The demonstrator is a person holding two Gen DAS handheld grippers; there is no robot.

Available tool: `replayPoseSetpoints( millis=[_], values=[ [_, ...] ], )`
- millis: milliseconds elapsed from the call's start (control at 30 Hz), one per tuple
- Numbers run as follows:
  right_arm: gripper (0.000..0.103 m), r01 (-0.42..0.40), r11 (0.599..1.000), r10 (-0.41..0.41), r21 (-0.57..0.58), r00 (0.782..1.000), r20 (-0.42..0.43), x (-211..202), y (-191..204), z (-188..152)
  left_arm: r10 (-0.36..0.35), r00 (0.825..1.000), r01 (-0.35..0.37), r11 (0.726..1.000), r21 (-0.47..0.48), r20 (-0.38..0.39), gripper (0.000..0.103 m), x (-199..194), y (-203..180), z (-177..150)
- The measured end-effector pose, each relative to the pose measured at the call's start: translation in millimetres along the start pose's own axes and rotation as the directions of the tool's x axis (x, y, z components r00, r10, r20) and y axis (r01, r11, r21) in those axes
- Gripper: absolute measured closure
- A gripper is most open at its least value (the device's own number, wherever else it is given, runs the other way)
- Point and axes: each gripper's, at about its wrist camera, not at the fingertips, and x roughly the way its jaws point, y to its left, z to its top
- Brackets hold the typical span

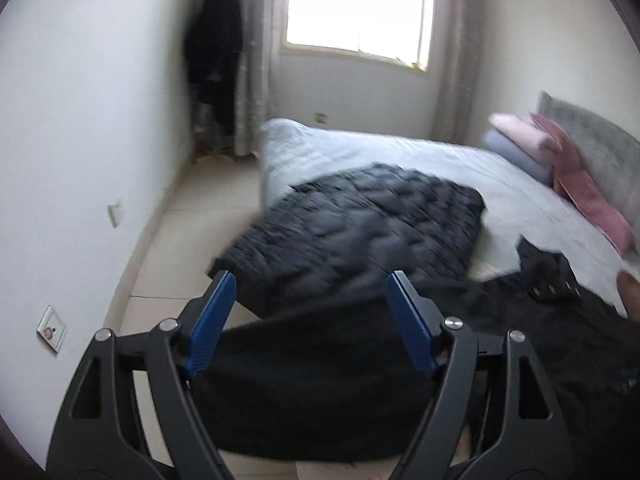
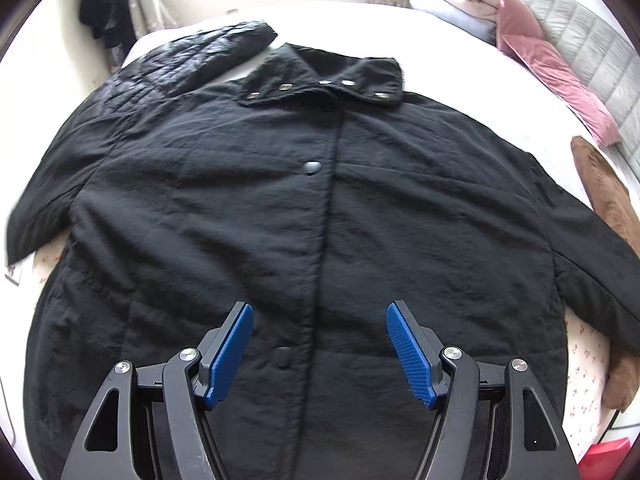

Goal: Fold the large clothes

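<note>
Black coat [image 2: 304, 208] lies front-up and buttoned across the bed [image 2: 460, 28], filling the middle of the right view, its left sleeve [image 2: 192, 60] turned lining-out toward the upper left. Both the left gripper [image 1: 310, 304] and right gripper [image 2: 320, 340] stand open and empty above the cloth. Judged next: pinch the sleeve near its cuff, lay it flat across the chest, smoothing wrinkles.

Left claw [image 1: 310, 280] jaws apart, empty; right claw [image 2: 320, 312] likewise, angled down
</note>
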Motion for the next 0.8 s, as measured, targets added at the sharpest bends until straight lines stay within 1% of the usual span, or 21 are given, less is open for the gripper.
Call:
replayPoseSetpoints(
  millis=[33, 67, 100, 133, 167, 233, 300, 367, 400, 433, 467, 500, 533, 567, 600, 633, 667, 700, 733, 767, 800],
  values=[
    [0.033, -0.009, 1.000, 0.009, 0.009, 1.000, -0.003, -0.2, -3.1, -1.4, -0.052, 0.997, 0.055, 0.998, 0.041, -0.055, 0.025, -0.9, -20.6, -9.6],
    [0.033, -0.023, 1.000, 0.023, 0.014, 1.000, -0.001, -1.9, -5.9, -4.9, -0.128, 0.982, 0.141, 0.987, 0.081, -0.138, 0.025, -0.1, -46.6, -24.5],
    [0.033, -0.033, 0.999, 0.033, 0.014, 0.999, 0.000, -3.1, -7.3, -7.9, -0.181, 0.961, 0.204, 0.974, 0.099, -0.208, 0.025, 1.3, -60.2, -43.0],
    [0.033, -0.043, 0.999, 0.043, 0.010, 0.999, -0.002, -4.4, -8.6, -13.0, -0.231, 0.934, 0.268, 0.957, 0.108, -0.274, 0.025, 2.5, -74.5, -62.8],
    [0.033, -0.046, 0.999, 0.046, 0.006, 0.999, -0.005, -5.7, -9.5, -16.9, -0.274, 0.901, 0.329, 0.937, 0.118, -0.336, 0.025, 3.3, -88.2, -82.4],
    [0.033, -0.052, 0.999, 0.052, -0.002, 0.999, -0.016, -6.4, -13.6, -27.3, -0.304, 0.834, 0.408, 0.902, 0.143, -0.460, 0.025, 6.5, -109.4, -123.0],
    [0.033, -0.055, 0.998, 0.055, 0.004, 0.998, -0.021, -6.3, -19.0, -35.1, -0.280, 0.778, 0.433, 0.887, 0.158, -0.562, 0.027, 13.3, -120.3, -155.8],
    [0.033, -0.051, 0.999, 0.052, 0.017, 0.998, -0.020, -7.0, -25.4, -40.8, -0.284, 0.732, 0.454, 0.881, 0.133, -0.620, 0.049, 15.4, -117.4, -177.7],
    [0.033, -0.051, 0.998, 0.052, 0.029, 0.998, -0.020, -7.0, -31.3, -45.3, -0.287, 0.736, 0.462, 0.875, 0.145, -0.613, 0.091, 13.6, -118.2, -181.3],
    [0.033, -0.050, 0.998, 0.051, 0.038, 0.998, -0.021, -6.7, -36.3, -48.9, -0.206, 0.760, 0.421, 0.878, 0.225, -0.617, 0.096, 11.1, -123.2, -187.1],
    [0.033, -0.046, 0.998, 0.047, 0.045, 0.999, -0.024, -5.8, -40.5, -51.2, -0.114, 0.795, 0.356, 0.883, 0.307, -0.596, 0.096, 6.1, -126.4, -188.9],
    [0.033, -0.029, 0.998, 0.031, 0.057, 0.999, -0.033, -4.4, -47.9, -56.0, -0.032, 0.828, 0.298, 0.870, 0.392, -0.560, 0.096, -0.2, -131.3, -189.3],
    [0.033, -0.016, 0.998, 0.018, 0.063, 0.999, -0.038, -3.6, -52.6, -58.2, 0.084, 0.866, 0.203, 0.843, 0.498, -0.493, 0.099, -6.2, -137.0, -190.0],
    [0.033, 0.001, 0.997, 0.002, 0.072, 0.999, -0.042, -4.5, -58.7, -62.3, 0.180, 0.885, 0.114, 0.810, 0.576, -0.428, 0.099, -8.4, -139.1, -190.5],
    [0.033, 0.013, 0.996, -0.010, 0.083, 0.999, -0.041, -8.4, -66.4, -67.7, 0.223, 0.892, 0.069, 0.792, 0.606, -0.394, 0.097, -10.5, -136.6, -187.5],
    [0.033, 0.013, 0.996, -0.010, 0.093, 0.999, -0.034, -13.3, -72.3, -72.2, 0.210, 0.891, 0.071, 0.812, 0.580, -0.403, 0.093, -13.8, -130.4, -180.5],
    [0.033, 0.010, 0.995, -0.008, 0.102, 1.000, -0.024, -18.5, -77.6, -76.2, 0.164, 0.890, 0.093, 0.848, 0.522, -0.424, 0.091, -20.0, -124.3, -171.3],
    [0.033, 0.010, 0.994, -0.008, 0.110, 1.000, -0.016, -22.5, -81.1, -78.8, 0.118, 0.893, 0.115, 0.873, 0.474, -0.434, 0.082, -24.6, -119.3, -162.9],
    [0.033, 0.013, 0.993, -0.013, 0.118, 1.000, -0.007, -27.2, -83.9, -82.6, 0.042, 0.901, 0.155, 0.898, 0.412, -0.432, 0.070, -35.9, -120.0, -152.6],
    [0.033, 0.015, 0.993, -0.015, 0.119, 1.000, -0.001, -30.2, -84.8, -85.6, -0.017, 0.906, 0.195, 0.904, 0.382, -0.422, 0.064, -44.8, -125.2, -146.6],
    [0.032, 0.013, 0.993, -0.014, 0.118, 1.000, 0.004, -31.9, -84.9, -88.7, -0.086, 0.908, 0.248, 0.900, 0.359, -0.410, 0.052, -55.2, -133.8, -142.4]
  ],
)
